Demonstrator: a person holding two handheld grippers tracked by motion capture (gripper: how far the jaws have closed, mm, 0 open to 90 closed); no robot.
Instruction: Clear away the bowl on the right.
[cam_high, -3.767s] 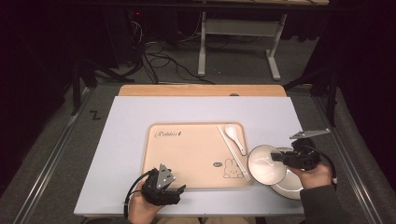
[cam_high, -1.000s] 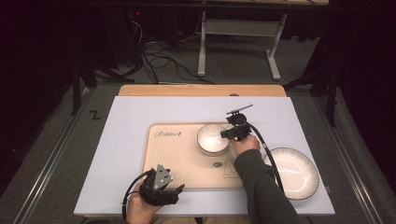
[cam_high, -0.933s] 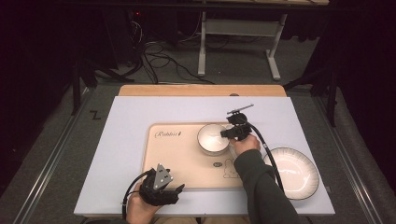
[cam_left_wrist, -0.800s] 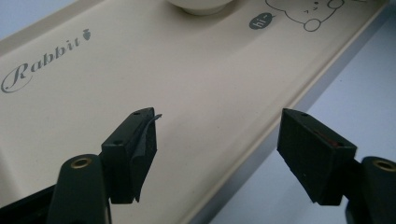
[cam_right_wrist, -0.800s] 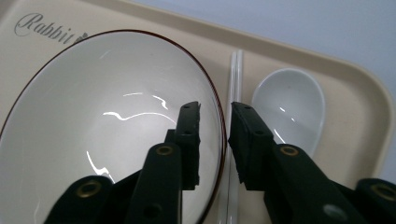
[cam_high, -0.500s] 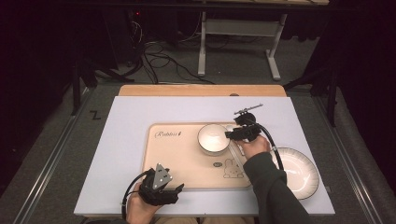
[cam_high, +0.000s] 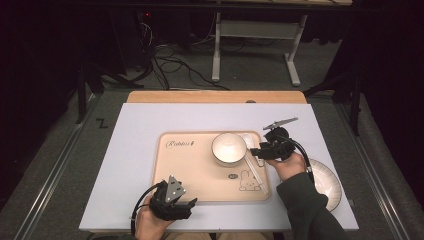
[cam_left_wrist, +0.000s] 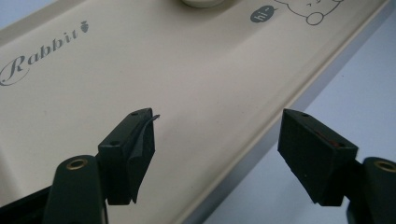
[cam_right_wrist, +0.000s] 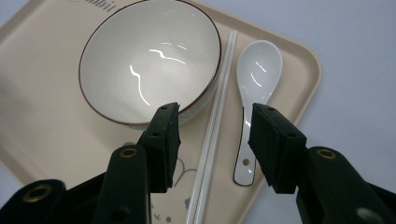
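A white bowl (cam_high: 228, 148) (cam_right_wrist: 149, 65) with a dark rim stands upright on the beige tray (cam_high: 195, 170) (cam_right_wrist: 37, 126) (cam_left_wrist: 140, 70). White chopsticks (cam_high: 255, 172) (cam_right_wrist: 215, 121) and a white spoon (cam_high: 248, 141) (cam_right_wrist: 257, 79) lie on the tray just to the bowl's right. My right gripper (cam_high: 256, 151) (cam_right_wrist: 212, 135) is open and hovers beside the bowl, over the chopsticks, holding nothing. At the tray's front edge my left gripper (cam_high: 182, 202) (cam_left_wrist: 217, 144) rests open and empty.
A white plate (cam_high: 327, 185) lies on the grey table mat (cam_high: 130, 150) to the tray's right, partly under the person's right sleeve. A wooden strip (cam_high: 215, 96) runs along the table's far edge. Table legs and cables are on the floor beyond.
The right gripper carried the bowl from the plate to the tray, let go of it and drew back a little to the right. The left gripper has stayed put.
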